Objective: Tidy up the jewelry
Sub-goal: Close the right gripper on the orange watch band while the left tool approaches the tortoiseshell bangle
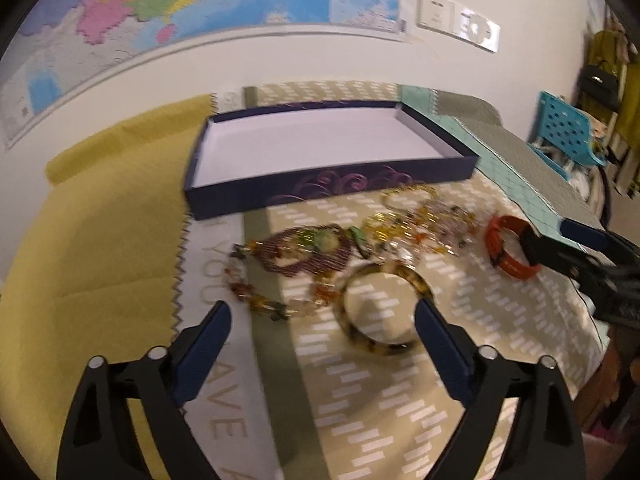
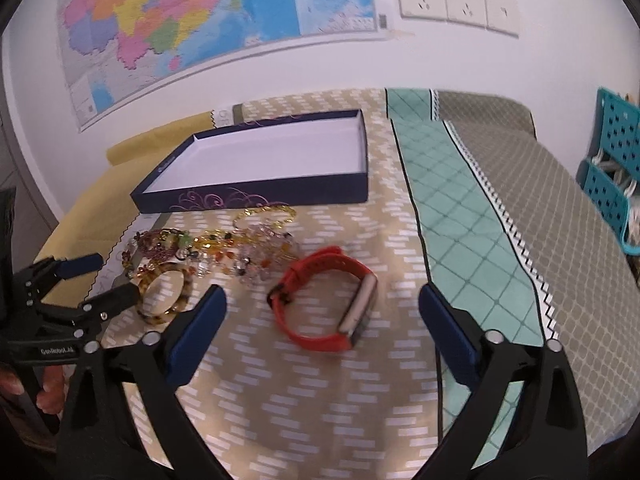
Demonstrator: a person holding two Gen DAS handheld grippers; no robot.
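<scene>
Blur smears the tangled beaded necklaces (image 1: 320, 256) into a glassy heap just before the shallow navy box (image 1: 320, 152), flanked by a glossy tortoiseshell bangle (image 1: 382, 308) and a rubbery red watch (image 2: 324, 300), while the left gripper (image 1: 322, 320) and right gripper (image 2: 322, 304) hover wide apart, holding nothing

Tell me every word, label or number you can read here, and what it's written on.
"GenRobot.AI": small white print on the left gripper.
"YOU" and "AVE", cut off by the frame: pale letters on the white cloth strip.
The wall map and its legend: print too small and blurred to read.
The navy box: purple swirls only, no words.
The red watch: no readable text.
</scene>
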